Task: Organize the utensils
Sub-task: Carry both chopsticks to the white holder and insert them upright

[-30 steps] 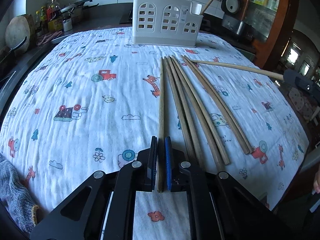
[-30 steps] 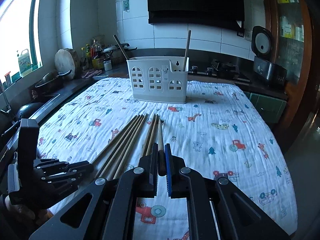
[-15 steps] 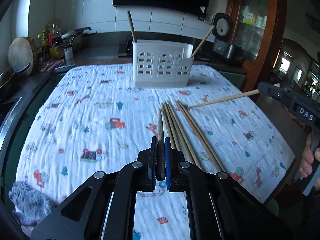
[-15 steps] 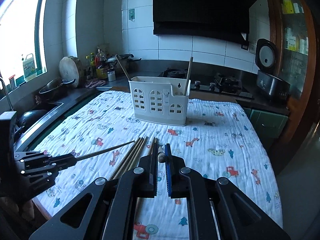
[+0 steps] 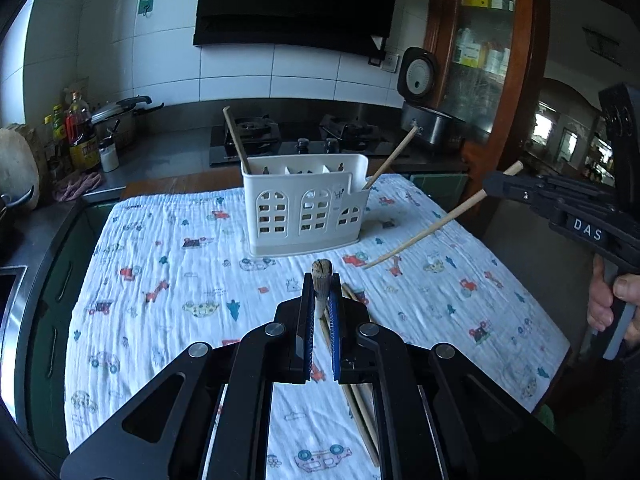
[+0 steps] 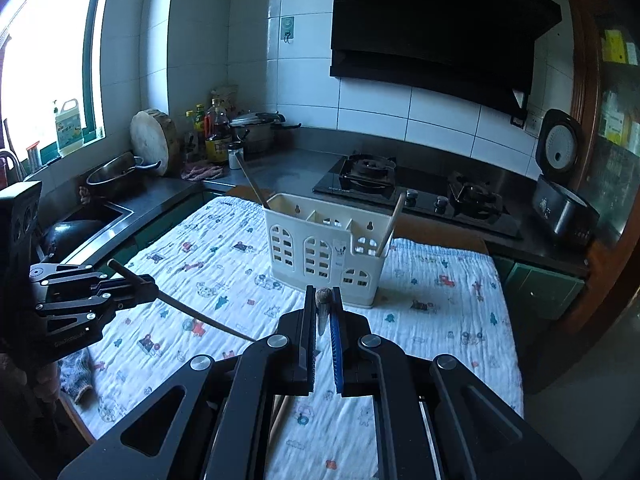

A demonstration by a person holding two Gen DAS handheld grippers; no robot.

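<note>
We hold a black two-finger left gripper clamped on a dark, worn wooden chopstick near its thick end, and a matching right gripper clamped the same way on a pale wooden chopstick, both lifted clear of the white printed cloth and aimed toward the white plastic utensil caddy with arched cut-outs, which already has two sticks leaning in it. We judge these sticks light, stiff and rather smooth, so a grip near the butt lets the long tip swing and twist between the pads. The remaining wooden chopsticks lie bundled on the cloth just under the left gripper, best taken singly.
</note>
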